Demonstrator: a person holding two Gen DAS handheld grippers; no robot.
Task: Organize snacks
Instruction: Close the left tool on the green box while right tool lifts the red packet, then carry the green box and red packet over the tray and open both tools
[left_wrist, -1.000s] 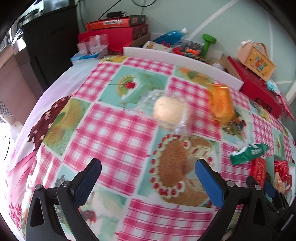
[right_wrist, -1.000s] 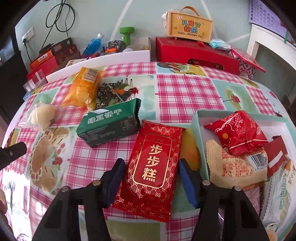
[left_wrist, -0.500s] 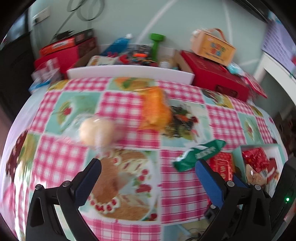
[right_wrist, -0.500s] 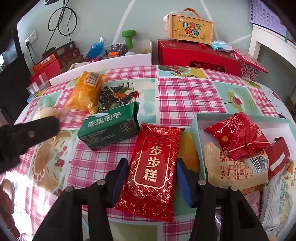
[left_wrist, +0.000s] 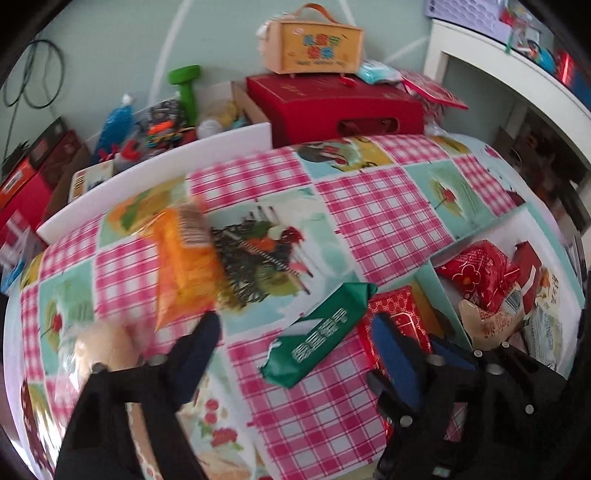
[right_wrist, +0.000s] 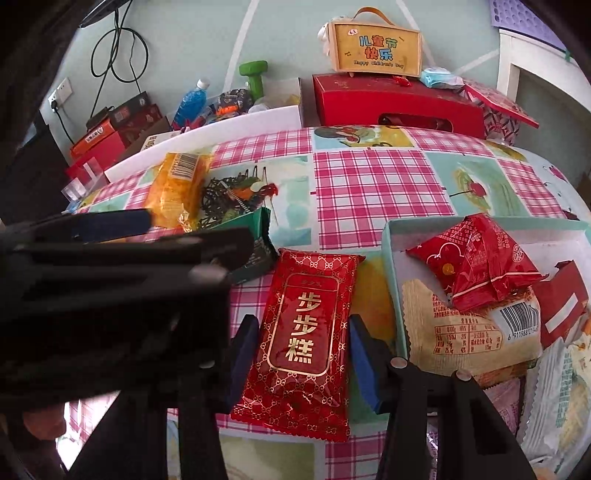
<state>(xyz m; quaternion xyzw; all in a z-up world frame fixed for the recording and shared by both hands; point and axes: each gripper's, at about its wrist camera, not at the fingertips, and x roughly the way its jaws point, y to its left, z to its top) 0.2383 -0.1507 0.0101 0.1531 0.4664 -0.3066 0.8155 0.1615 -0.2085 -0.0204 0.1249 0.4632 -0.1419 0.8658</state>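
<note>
Straddling glossy flat red packet (right_wrist: 304, 343), jaws closing

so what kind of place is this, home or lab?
Most likely a home: a table under a printed checked tablecloth, gift boxes such as the red box stacked by the wall, and a green dumbbell among household clutter.

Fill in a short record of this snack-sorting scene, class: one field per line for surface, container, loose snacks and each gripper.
surface: pink checked tablecloth
container: pale teal open box, holding a crumpled red foil packet and other wrapped snacks
loose snacks: flat red packet with gold characters; green wrapped bar; orange crinkly bag
right gripper: closing, flat red packet between its fingers
left gripper: closing above the green wrapped bar, not touching it
</note>
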